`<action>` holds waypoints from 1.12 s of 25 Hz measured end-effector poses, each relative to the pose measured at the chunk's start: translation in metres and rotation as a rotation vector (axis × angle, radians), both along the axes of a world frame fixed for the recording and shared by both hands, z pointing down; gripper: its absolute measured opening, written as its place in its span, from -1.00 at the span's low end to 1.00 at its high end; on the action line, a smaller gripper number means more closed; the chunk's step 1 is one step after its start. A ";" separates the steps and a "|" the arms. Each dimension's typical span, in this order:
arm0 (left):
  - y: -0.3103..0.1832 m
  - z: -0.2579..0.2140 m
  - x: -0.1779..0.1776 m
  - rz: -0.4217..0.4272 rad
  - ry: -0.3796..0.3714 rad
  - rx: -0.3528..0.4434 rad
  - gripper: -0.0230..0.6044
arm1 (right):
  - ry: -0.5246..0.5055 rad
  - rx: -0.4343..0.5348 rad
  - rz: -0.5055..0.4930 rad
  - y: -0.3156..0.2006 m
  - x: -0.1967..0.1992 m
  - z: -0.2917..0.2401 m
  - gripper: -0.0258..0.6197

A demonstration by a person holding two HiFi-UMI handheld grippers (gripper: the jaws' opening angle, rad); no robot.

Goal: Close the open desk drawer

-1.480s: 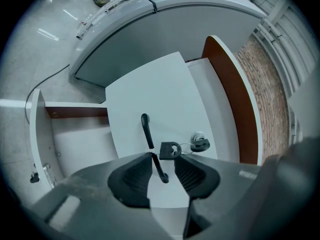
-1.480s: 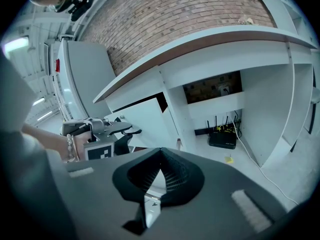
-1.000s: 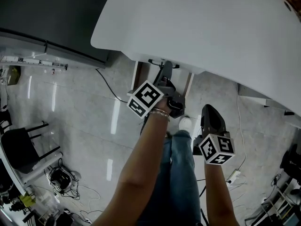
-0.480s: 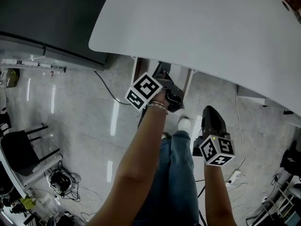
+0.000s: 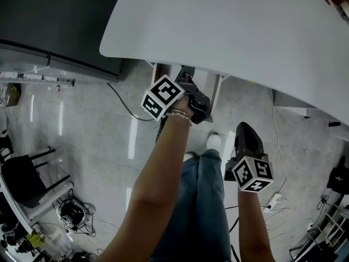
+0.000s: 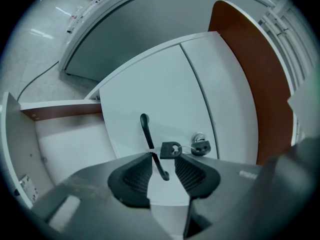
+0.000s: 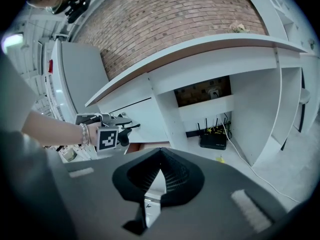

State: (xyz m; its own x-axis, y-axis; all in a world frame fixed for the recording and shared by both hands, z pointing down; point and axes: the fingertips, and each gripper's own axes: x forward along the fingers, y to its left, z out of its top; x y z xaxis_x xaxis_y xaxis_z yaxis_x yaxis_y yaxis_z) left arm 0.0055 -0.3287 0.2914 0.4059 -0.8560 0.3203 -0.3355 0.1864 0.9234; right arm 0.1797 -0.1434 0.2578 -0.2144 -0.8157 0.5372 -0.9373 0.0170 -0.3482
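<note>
Grey tiled floor (image 5: 82, 135) spreads beneath a white desk (image 5: 229, 31). Ahead of the left gripper (image 6: 164, 159) the drawer (image 6: 65, 149) stands pulled out, its white inside showing beside the left jaw. The jaws are apart, with the black handle (image 6: 144, 129) between them and a key (image 6: 171, 149) just beyond. Well off to that tool's right, the right gripper (image 7: 160, 156) hangs with its jaws together on nothing.
</note>
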 end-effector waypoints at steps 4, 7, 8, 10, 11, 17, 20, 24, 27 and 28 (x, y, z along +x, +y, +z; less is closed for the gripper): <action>0.010 0.000 -0.007 0.020 -0.018 -0.006 -0.50 | 0.004 0.008 0.011 0.009 -0.003 0.000 -0.92; 0.024 0.000 -0.013 0.012 -0.007 -0.003 -0.50 | 0.006 0.009 0.009 0.018 -0.005 0.001 -0.92; 0.031 0.001 -0.015 0.008 0.001 -0.004 -0.50 | 0.003 0.008 0.008 0.021 -0.005 0.001 -0.92; 0.043 0.005 -0.018 0.002 0.020 -0.003 -0.50 | -0.003 0.006 0.004 0.025 -0.007 0.004 -0.92; 0.049 0.007 -0.020 0.000 0.025 -0.001 -0.50 | -0.006 0.005 0.000 0.027 -0.008 0.006 -0.92; 0.097 0.023 -0.037 0.026 -0.117 0.005 -0.93 | -0.012 -0.038 -0.051 0.049 -0.015 0.034 -0.92; 0.117 0.027 -0.037 0.057 -0.159 0.020 -0.93 | -0.023 -0.056 -0.078 0.056 -0.016 0.043 -0.92; 0.138 0.027 -0.036 0.058 -0.179 0.040 -0.93 | -0.024 -0.051 -0.131 0.058 -0.014 0.047 -0.92; 0.153 0.027 -0.034 0.079 -0.207 0.050 -0.93 | -0.023 -0.038 -0.139 0.057 -0.010 0.046 -0.92; 0.157 0.029 -0.034 0.076 -0.210 0.047 -0.93 | -0.023 -0.032 -0.138 0.058 -0.010 0.045 -0.92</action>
